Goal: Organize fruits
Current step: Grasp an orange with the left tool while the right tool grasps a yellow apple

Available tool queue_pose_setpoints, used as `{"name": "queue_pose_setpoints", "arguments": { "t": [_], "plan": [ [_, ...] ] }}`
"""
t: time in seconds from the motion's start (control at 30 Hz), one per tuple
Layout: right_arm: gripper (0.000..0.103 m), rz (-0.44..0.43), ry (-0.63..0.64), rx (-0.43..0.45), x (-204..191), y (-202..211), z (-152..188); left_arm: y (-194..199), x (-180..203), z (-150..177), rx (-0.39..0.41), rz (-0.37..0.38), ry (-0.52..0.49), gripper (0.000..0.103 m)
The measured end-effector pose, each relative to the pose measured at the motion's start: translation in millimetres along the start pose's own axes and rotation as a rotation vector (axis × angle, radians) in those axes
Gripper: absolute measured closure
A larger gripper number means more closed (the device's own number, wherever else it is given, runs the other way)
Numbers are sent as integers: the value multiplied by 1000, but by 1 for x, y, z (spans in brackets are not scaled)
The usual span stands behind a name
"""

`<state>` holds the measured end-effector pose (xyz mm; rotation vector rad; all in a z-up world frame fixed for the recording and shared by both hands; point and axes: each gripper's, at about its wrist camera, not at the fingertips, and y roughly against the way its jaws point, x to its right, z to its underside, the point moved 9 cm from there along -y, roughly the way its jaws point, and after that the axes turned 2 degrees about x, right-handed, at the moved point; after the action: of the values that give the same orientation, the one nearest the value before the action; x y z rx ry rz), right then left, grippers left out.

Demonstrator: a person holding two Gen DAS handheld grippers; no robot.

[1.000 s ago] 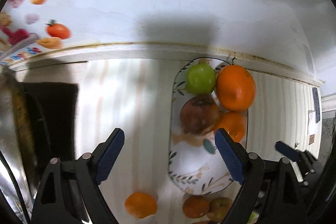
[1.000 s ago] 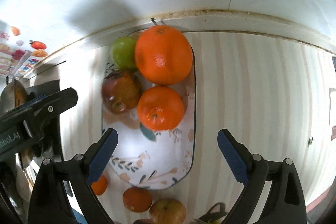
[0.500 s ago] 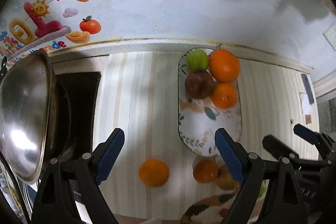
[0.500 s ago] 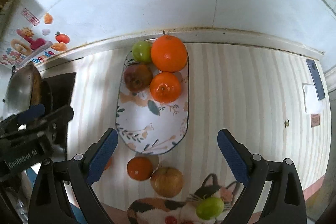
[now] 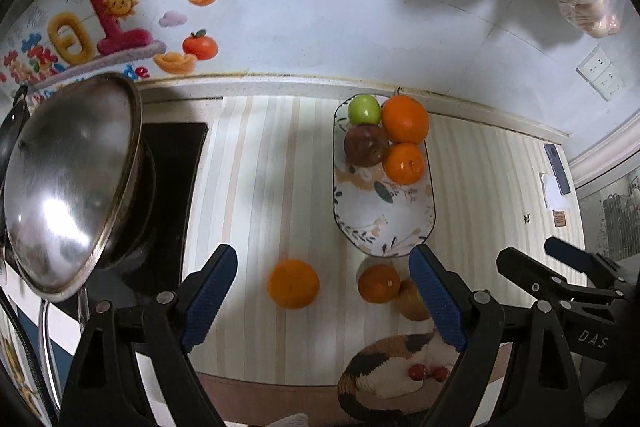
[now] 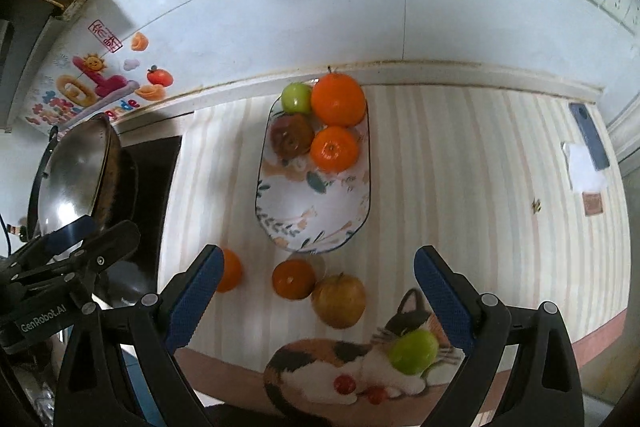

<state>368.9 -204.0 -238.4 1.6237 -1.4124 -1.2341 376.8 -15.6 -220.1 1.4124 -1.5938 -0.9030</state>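
Note:
An oval floral plate (image 5: 384, 227) (image 6: 312, 211) by the back wall holds a green apple (image 6: 297, 97), a large orange (image 6: 338, 99), a dark red apple (image 6: 291, 135) and a smaller orange (image 6: 334, 149). In front of the plate lie a loose orange (image 5: 293, 289) (image 6: 229, 270), a second orange (image 5: 378, 283) (image 6: 293, 279) and a yellow-red apple (image 6: 338, 301). A green apple (image 6: 413, 351) rests on the cat-print mat. My left gripper (image 5: 324, 299) hangs open above the loose orange. My right gripper (image 6: 318, 299) is open and empty, high over the near fruit.
A steel wok lid (image 5: 68, 187) leans on a black stove (image 5: 176, 163) at the left. The cat-print mat (image 6: 352, 367) lies at the counter's front edge, with small red fruits (image 6: 346, 384) on it. A phone (image 6: 590, 135) and paper lie far right.
Both grippers have risen and drawn back from the plate, so the fruit on it looks smaller. The loose fruit, the mat and the wok lid have come into view. Both stay open.

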Motion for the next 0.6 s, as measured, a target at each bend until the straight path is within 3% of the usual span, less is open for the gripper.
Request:
{"name": "queue_pose_setpoints", "arguments": {
  "t": [0.17, 0.43, 0.6],
  "plan": [
    [5, -17, -50, -82, 10, -34, 27, -27, -9, 17, -65, 1, 11, 15],
    [6, -17, -122, -236, 34, -116, 67, -107, -21, 47, -214, -50, -1, 15],
    [16, -43, -152, -299, 42, -152, 88, -154, -31, 66, -321, -61, -3, 15]
  ]
}}
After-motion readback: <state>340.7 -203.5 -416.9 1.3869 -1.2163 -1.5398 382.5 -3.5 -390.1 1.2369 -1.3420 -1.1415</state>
